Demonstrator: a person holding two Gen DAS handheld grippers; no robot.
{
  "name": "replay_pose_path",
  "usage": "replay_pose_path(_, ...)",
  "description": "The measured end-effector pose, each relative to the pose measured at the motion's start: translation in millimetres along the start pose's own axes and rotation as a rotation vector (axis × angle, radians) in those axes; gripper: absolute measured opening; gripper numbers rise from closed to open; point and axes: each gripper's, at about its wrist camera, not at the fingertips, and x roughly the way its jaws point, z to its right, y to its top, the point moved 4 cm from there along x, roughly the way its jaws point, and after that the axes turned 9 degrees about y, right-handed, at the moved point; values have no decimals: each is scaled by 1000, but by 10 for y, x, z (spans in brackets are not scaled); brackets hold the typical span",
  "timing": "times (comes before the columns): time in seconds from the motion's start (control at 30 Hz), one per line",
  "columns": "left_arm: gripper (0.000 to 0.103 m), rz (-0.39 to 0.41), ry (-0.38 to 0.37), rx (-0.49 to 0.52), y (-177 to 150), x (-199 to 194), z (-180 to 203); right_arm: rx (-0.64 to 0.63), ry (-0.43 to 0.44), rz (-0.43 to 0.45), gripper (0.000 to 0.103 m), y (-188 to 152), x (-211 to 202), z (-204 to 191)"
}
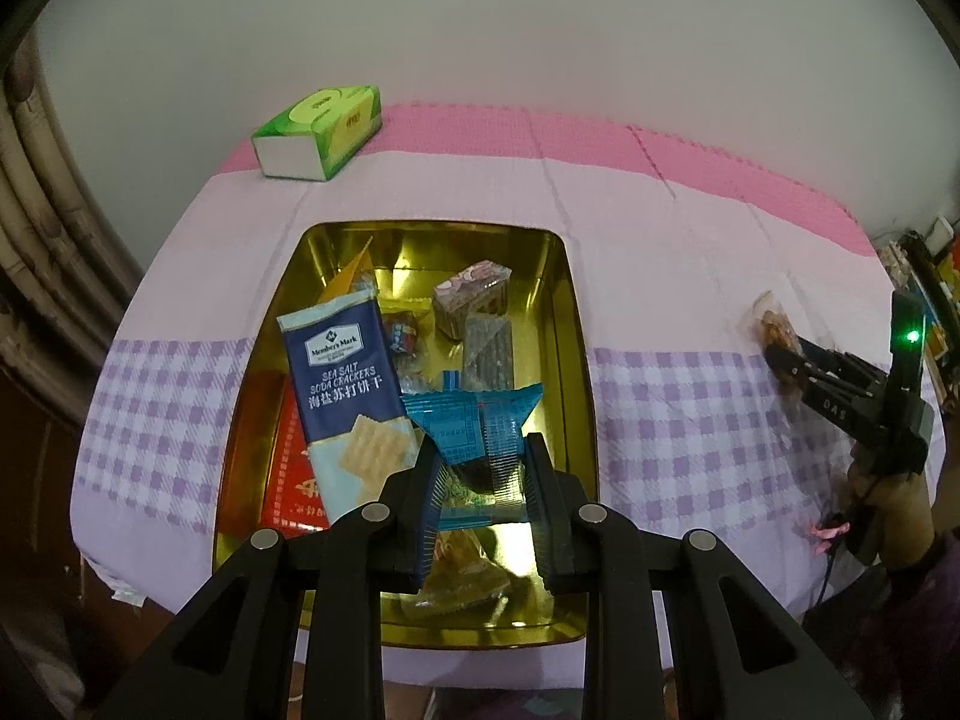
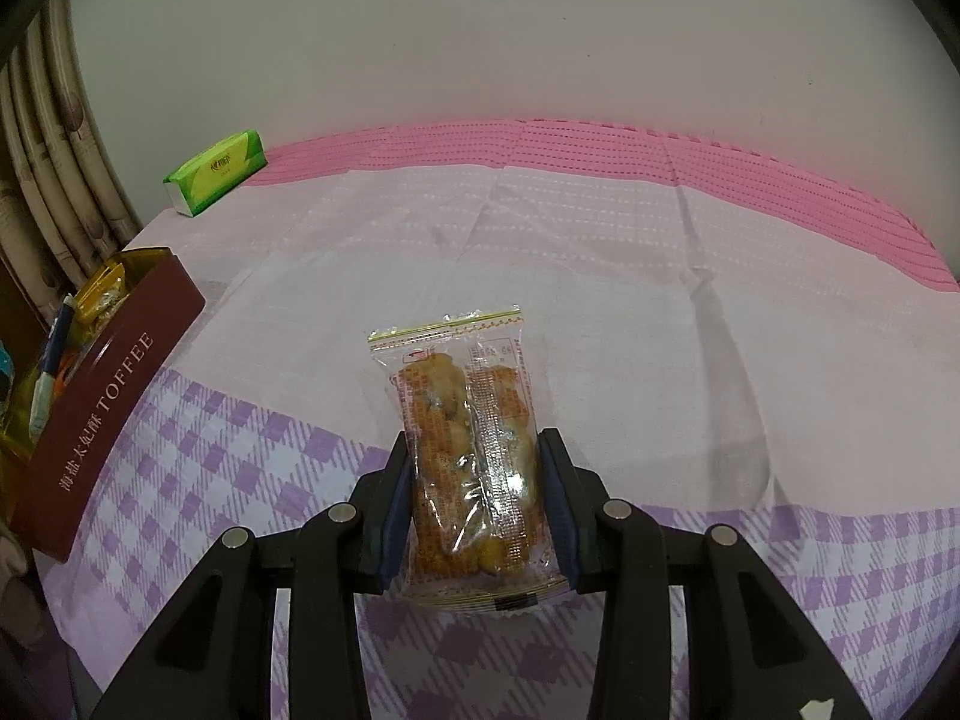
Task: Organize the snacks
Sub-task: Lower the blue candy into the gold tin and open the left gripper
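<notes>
My left gripper [image 1: 480, 450] is shut on a blue foil snack packet [image 1: 474, 420] and holds it over the gold tin [image 1: 576, 324]. Inside the tin lie a Sea Salt Soda Crackers pack [image 1: 345, 384], a red pack [image 1: 288, 474], a small pink box [image 1: 474, 297] and several wrapped sweets. In the right wrist view my right gripper [image 2: 477, 444] is shut on a clear packet of orange-brown snacks [image 2: 462, 408], low over the checked cloth. The left wrist view shows that gripper [image 1: 786, 360] and its packet [image 1: 771, 324] to the right of the tin.
A green tissue box [image 1: 321, 132] [image 2: 216, 171] stands at the table's back left. The tin's maroon wall [image 2: 114, 396], marked TOFFEE, is at the left of the right wrist view. The pink and lilac cloth [image 2: 660, 276] covers the table. A hand [image 1: 894, 504] holds the right gripper.
</notes>
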Motion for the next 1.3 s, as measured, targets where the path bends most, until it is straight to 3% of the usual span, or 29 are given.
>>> replay_pose_path(0.73, 27, -53, -12, 25, -34, 129, 51, -2, -2, -2, 38, 4, -4, -1)
replay_pose_path(0.93, 27, -35, -6, 46, -39, 91, 83, -3, -2, -2, 38, 5, 0, 0)
replay_pose_path(1.1, 28, -28, 18, 45, -20, 70, 50, -4, -4, -2, 38, 4, 3, -7)
replay_pose_path(1.2, 40, -18, 48, 24, 12, 45, -24, -3, -2, -3, 38, 4, -2, 1)
replay_pose_path(1.23, 46, -5, 76, 9, 29, 25, -72, -3, -2, -3, 38, 4, -3, -2)
replay_pose_path(1.3, 46, 49, 148, -27, 74, -67, -191, -7, -6, -4, 38, 3, -2, 0)
